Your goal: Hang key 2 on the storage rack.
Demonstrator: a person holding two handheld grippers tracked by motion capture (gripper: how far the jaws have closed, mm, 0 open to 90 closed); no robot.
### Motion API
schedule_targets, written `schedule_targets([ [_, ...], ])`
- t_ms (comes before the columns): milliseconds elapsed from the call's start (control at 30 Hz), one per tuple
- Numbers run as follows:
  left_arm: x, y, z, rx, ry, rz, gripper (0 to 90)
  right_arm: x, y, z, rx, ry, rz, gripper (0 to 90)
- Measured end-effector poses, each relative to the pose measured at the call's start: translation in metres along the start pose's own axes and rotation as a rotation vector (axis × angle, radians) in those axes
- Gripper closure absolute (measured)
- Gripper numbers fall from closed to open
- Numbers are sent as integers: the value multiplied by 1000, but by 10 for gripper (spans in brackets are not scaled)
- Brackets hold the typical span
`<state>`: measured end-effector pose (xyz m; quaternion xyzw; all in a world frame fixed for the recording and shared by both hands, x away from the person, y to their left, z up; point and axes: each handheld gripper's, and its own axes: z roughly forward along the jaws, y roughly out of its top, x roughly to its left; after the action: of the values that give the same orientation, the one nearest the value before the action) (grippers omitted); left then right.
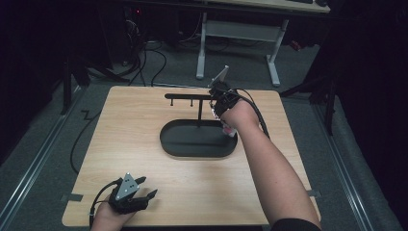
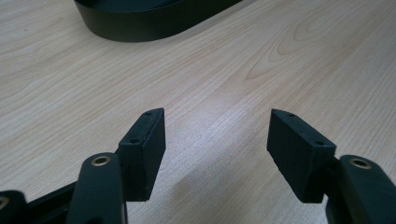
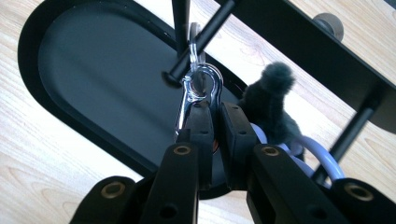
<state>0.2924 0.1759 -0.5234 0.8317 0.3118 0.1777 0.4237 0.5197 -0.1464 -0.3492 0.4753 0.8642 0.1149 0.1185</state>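
- High view: the right claw (image 1: 222,107) is up at the black stand (image 1: 192,97), which rises from a dark oval tray (image 1: 169,139) in the middle of the worktop (image 1: 130,125). Something small and pinkish hangs under the hand; it is too small here to tell what. The left claw (image 1: 146,187) rests near the worktop's front edge, well apart from the tray.
- Left gripper view: the left claw (image 2: 217,140) is spread wide with nothing between its jaws, just bare worktop (image 2: 210,70). A bit of the tray's rim (image 2: 140,30) shows at the top.
- Right gripper view: the right claw (image 3: 218,122) is pressed together and pinches a keychain by its silver clip (image 3: 198,91). A fuzzy dark toy (image 3: 268,105) and a pale ring (image 3: 322,156) dangle beside the jaws. The clip's loop sits right at a peg (image 3: 201,44) of the stand; I cannot tell if it is on yet.
- Step: I think the keychain is being hung on the peg. Next, the loop needs to slide fully over the peg, then the claw can let go gently.
- The tray (image 3: 102,88) looks empty inside.
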Motion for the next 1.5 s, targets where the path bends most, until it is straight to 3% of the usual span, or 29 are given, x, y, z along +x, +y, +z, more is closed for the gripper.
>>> schedule_targets([
  [200, 1, 0, 0, -2, 1, -1, 378, 1, 0, 6, 2, -8, 13, 758],
  [467, 0, 0, 1, 5, -2, 4, 378, 0, -9, 6, -7, 8, 23, 733],
  [800, 2, 0, 4, 12, 0, 0, 378, 14, -40, 10, -58, 65, -5, 624],
  [833, 2, 0, 4, 12, -1, -1, 378, 16, -48, 12, -81, 88, 2, 610],
  [1133, 0, -1, 6, 20, 1, -2, 378, 21, -80, 18, -195, 130, 23, 552],
  [1167, 0, -1, 7, 29, -7, -1, 377, 22, -87, 20, -214, 151, 26, 496],
  [1300, 1, -2, 8, 26, -3, -4, 375, 25, -98, 24, -255, 162, 19, 478],
  [1433, 2, -2, 7, 18, -9, -23, 374, 31, -118, 32, -293, 143, -15, 466],
  [1500, 4, -3, 6, 12, -12, -32, 374, 34, -136, 37, -356, 146, -24, 445],
])
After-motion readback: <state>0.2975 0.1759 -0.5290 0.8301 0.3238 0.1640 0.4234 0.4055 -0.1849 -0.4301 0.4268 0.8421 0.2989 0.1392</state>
